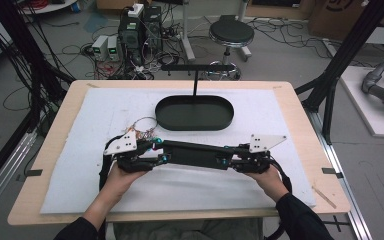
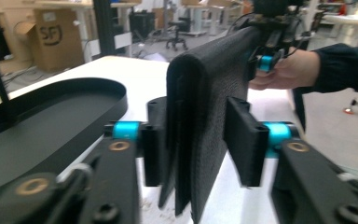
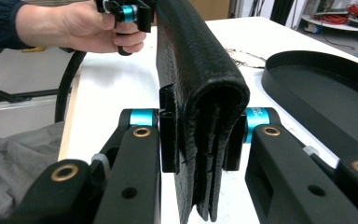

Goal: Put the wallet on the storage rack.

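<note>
Right jaws: the right gripper (image 3: pixel 199 140) is clamped on one end of the black wallet (image 3: pixel 200 93), both pads pressed against its sides.
Left jaws: the left gripper (image 2: pixel 198 140) stands partly apart around the wallet's other end; one pad lies against the leather, the other stands off it with a gap between.
Wallet: long, folded, pebbled black leather, standing on edge with the fold uppermost, spanning from one gripper to the other (image 1: pixel 192 153) just above the white mat (image 1: pixel 80 170).
Hands: the left hand (image 1: pixel 122 175) and right hand (image 1: pixel 265 176) each grip a gripper body.
Tray: black oval tray (image 1: pixel 195 114) behind the wallet, near but apart.
Tabletop: pale wood tabletop (image 1: pixel 45 165) under the mat.
</note>
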Demonstrator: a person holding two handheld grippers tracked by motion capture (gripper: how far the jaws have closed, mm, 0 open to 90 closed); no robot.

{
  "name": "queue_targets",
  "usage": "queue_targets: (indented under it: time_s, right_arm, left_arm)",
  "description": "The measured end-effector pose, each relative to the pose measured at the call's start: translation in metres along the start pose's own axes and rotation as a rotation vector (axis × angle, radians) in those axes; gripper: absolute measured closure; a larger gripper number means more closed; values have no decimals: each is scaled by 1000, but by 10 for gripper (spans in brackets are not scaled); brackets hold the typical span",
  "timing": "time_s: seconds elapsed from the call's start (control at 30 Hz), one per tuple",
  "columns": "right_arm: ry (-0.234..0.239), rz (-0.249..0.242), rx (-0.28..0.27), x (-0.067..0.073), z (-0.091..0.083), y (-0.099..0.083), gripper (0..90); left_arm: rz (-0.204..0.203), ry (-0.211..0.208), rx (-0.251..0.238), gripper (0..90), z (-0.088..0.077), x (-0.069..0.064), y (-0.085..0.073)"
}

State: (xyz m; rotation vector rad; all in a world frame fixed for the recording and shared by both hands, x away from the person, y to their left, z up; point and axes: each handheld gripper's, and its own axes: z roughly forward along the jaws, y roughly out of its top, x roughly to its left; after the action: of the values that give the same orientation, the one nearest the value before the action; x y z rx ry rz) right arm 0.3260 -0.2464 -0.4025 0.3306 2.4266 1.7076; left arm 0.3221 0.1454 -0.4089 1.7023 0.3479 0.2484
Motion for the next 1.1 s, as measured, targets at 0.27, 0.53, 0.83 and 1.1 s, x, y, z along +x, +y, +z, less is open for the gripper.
queue_targets:
  time_s: [0.27, 0.53, 0.83, 1.1]
  right_arm:
    - [-80, 14, -24, -9, -11, 4, 749]
    - [-161, 34, -12, -22, -16, 8, 749]
    - [-229, 37, -30, -42, -22, 18, 749]
    - [-268, 38, -32, -62, -13, 27, 749]
  left_arm:
    - [-24, 115, 41, 351, -11, 2, 2]
    - [-6, 168, 61, 306, -25, -3, 5]
    - [-26, 186, 78, 285, -37, -17, 2]
    - [-50, 199, 113, 276, -49, -30, -10]
